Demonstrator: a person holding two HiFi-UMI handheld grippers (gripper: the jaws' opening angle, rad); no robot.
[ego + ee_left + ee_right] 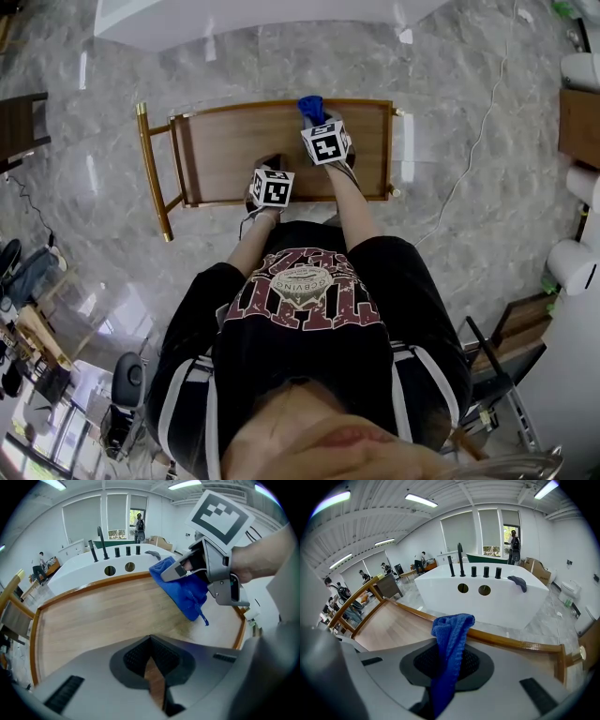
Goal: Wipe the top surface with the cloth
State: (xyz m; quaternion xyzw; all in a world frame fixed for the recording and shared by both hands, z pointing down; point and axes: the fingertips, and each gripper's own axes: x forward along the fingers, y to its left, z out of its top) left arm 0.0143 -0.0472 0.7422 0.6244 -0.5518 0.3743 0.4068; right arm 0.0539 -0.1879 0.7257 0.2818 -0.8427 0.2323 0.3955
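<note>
The top surface is a wooden tray top (234, 150) with a raised rim, on a gold-framed cart. A blue cloth (311, 106) hangs from my right gripper (312, 117), which is shut on it above the top's far edge, right of centre. In the right gripper view the cloth (449, 639) droops from between the jaws over the far rim (511, 644). My left gripper (270, 161) hovers over the near edge of the top, jaws together with nothing in them. From the left gripper (151, 641) view, the cloth (185, 585) dangles just above the wood (103, 616).
The cart's gold handle (150, 169) sticks out at the left. A white counter (483, 597) with black taps stands just beyond the cart. Grey marble floor (469, 187) surrounds it. Folded chairs (506, 347) are at the right, and people stand far off.
</note>
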